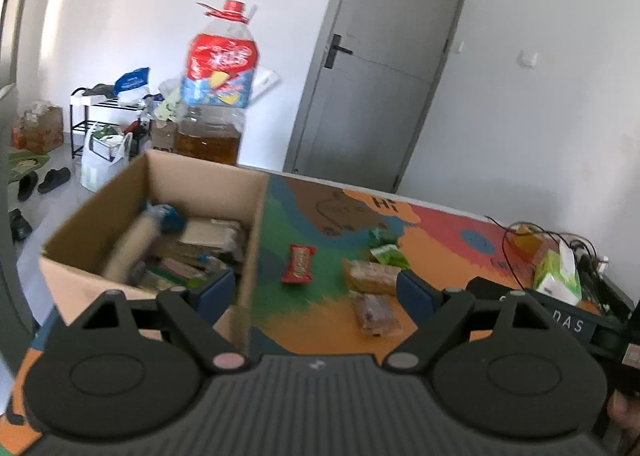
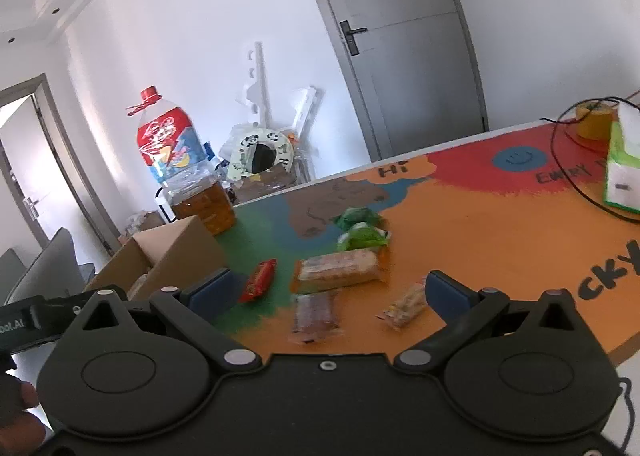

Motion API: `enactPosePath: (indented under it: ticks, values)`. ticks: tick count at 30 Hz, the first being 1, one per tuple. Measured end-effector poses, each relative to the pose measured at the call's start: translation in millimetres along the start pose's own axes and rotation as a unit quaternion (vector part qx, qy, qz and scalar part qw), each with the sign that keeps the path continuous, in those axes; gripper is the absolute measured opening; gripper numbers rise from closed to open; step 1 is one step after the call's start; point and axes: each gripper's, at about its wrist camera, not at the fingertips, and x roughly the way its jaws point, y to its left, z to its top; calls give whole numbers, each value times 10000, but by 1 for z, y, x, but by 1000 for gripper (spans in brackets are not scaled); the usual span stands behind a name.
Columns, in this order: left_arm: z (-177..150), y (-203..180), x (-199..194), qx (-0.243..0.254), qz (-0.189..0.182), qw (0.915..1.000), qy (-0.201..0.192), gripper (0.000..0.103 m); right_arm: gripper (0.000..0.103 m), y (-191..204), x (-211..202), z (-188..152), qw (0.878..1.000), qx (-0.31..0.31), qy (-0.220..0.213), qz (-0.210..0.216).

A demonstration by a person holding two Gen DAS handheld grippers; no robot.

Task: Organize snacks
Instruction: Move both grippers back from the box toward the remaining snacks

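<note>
Snacks (image 2: pixel 338 270) at twelve o'clock look light, soft, crinkly; pinch mid-packet. Left gripper (image 1: pixel 316 288) and right gripper (image 2: pixel 326 288) both spread, empty; box (image 1: pixel 256 224) at ten.

Both wrist views look across the snack-strewn table (image 1: pixel 440 216) toward the door (image 2: pixel 420 56).

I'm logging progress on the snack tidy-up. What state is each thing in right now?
Cardboard box: open, partly filled.
Red snack packet: loose on the table.
Oil jug: upright, capped, mostly empty.
Grey door: closed.
Left gripper: open, empty.
Right gripper: open, empty.
</note>
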Motion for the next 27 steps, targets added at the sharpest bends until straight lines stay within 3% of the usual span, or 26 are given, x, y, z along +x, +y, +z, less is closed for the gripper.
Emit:
enactPosePath:
  ticks: [10, 15, 20, 27]
  values:
    - [-8, -26, 32, -79, -107, 9997, 187, 86, 101, -24, 5, -11, 9997, 178, 7, -150]
    - [-10, -30, 48, -218, 6, 9996, 189, 83, 86, -34, 22, -13, 9990, 394, 142, -168]
    - [-11, -37, 72, -272, -5, 9989, 384, 69, 72, -44, 43, -13, 9977, 573, 306, -197]
    - [-16, -45, 111, -311, 36, 9971, 692, 59, 57, -58, 71, -12, 9956, 739, 537, -188]
